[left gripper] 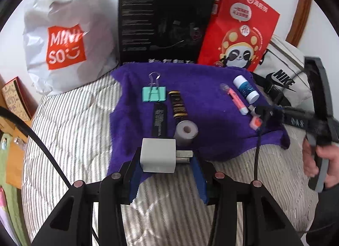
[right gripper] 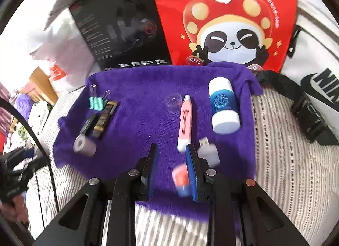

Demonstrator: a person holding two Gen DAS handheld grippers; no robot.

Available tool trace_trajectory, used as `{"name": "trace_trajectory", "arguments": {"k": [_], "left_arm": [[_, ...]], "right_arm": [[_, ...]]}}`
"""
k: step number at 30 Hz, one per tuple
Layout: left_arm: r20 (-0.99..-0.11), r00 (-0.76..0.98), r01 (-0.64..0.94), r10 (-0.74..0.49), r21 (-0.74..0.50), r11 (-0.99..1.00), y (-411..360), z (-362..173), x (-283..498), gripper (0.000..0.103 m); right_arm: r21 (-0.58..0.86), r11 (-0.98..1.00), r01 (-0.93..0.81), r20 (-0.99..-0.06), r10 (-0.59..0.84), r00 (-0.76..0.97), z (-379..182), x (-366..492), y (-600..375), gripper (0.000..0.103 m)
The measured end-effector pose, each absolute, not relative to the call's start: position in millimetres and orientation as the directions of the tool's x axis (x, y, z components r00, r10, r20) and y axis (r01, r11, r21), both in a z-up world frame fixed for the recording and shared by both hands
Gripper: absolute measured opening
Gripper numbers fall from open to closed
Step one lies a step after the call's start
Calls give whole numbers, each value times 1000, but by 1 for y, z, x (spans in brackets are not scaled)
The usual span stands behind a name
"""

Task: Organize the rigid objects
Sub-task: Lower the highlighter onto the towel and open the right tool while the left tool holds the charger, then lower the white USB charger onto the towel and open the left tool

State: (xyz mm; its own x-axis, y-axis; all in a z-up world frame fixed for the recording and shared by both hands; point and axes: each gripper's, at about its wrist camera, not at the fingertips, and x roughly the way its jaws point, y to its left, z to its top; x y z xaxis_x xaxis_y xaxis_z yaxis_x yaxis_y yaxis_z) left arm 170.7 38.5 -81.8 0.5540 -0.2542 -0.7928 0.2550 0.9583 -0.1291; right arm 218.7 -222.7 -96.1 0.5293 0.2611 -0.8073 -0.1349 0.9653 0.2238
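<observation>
White charger cube (left gripper: 158, 155), prongs pointing toward 3 o'clock, clamped in the left gripper (left gripper: 167, 161) above the near edge of the purple towel (left gripper: 203, 101). Right gripper (right gripper: 172, 157) spread, grasping nothing; blurred orange cap (right gripper: 181, 180) lies against its right finger. Only the right wrist view shows the USB stick (right gripper: 208, 150) at 3 o'clock, just beside that finger.

white miniso bag (left gripper: 63, 40), black box (left gripper: 163, 23), red panda bag (right gripper: 228, 17).
</observation>
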Motion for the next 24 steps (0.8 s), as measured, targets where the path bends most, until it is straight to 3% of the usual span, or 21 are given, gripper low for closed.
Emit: {"name": "trace_trajectory", "arguments": {"k": [5, 12, 24], "left_arm": [[-767, 561, 285, -310, -173, 943, 24, -76, 174, 42], [-756, 564, 307, -331, -181, 935, -6, -76, 182, 42], [-790, 550, 260, -271, -146, 954, -56, -106, 227, 42]], "right_arm": [[182, 973, -143, -806, 231, 545, -88, 187, -231, 26], [246, 964, -105, -782, 261, 567, -85, 154, -259, 27], [323, 944, -63, -763, 299, 573, -92, 141, -296, 27]]}}
